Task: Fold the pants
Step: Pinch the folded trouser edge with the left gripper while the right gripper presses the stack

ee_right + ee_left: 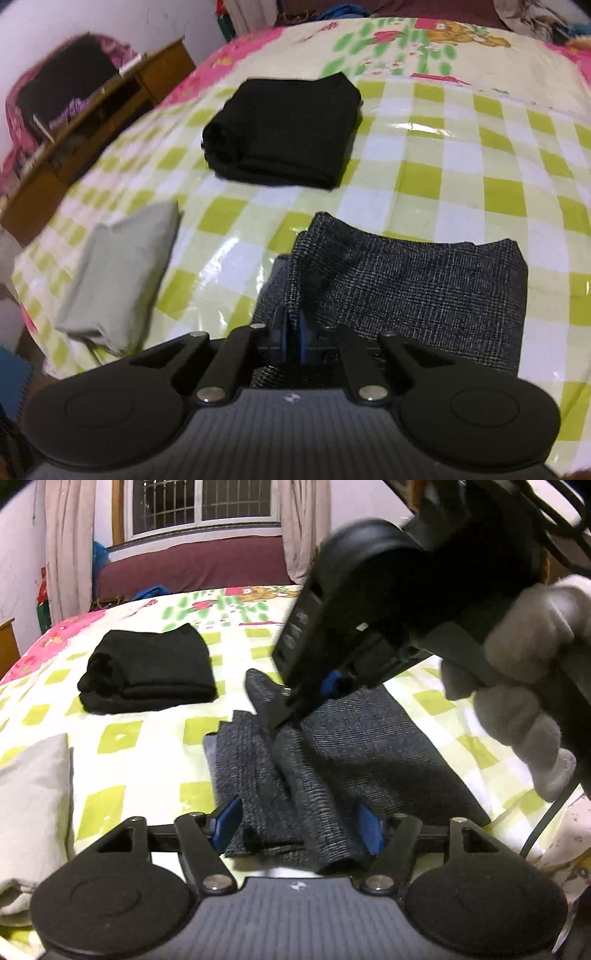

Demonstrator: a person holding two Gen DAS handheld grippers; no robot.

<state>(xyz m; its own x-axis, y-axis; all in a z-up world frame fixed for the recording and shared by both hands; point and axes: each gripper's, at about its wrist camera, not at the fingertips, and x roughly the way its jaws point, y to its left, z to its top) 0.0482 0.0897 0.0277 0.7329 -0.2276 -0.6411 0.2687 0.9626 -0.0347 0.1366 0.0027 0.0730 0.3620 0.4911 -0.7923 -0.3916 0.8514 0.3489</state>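
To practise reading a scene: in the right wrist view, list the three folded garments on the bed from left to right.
Folded light grey garment → folded black pants → dark grey speckled pants, pinched by the right tongs.

Grey pants [332,746] between open jaws

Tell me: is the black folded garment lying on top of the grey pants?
No, the black folded garment lies apart from the grey pants.

Bed [461,155] with glossy green-white checked cover, cartoon print at far end. Directly on it: grey speckled pants [424,280] near, partly folded; black folded garment [280,133] farther; light grey folded cloth [118,273] near left.
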